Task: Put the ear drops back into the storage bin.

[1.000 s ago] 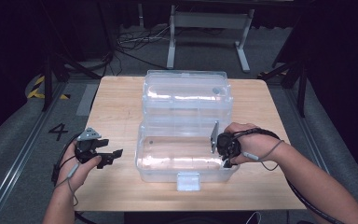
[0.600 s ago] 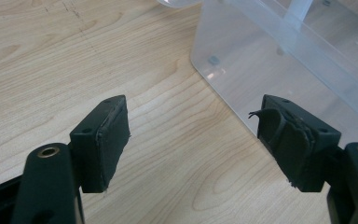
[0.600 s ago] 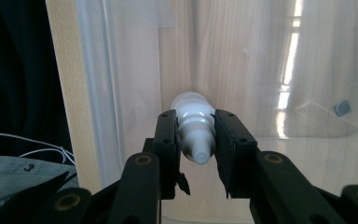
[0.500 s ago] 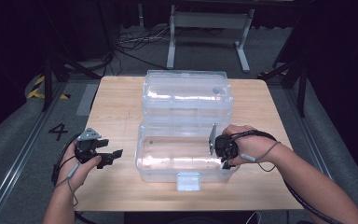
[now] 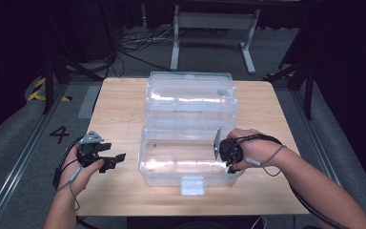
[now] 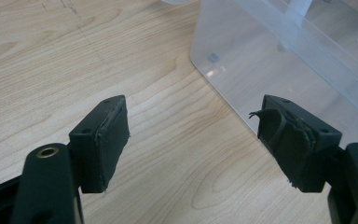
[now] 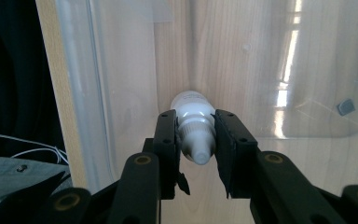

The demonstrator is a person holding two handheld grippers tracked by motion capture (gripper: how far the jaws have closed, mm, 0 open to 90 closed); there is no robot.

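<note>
Right gripper [image 7: 195, 135] remains clenched on the white bottle [image 7: 193, 126], shifted slightly inside the clear box [image 5: 190, 157]. Left gripper [image 6: 196, 140] stays released beside it; placement appears imminent

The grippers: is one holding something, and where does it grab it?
The right gripper pinches a small white bottle by its neck, over the clear box. The left gripper holds nothing.

Bright overhead light glares off the clear box [image 5: 189, 143]; surroundings dark, focus soft
</note>
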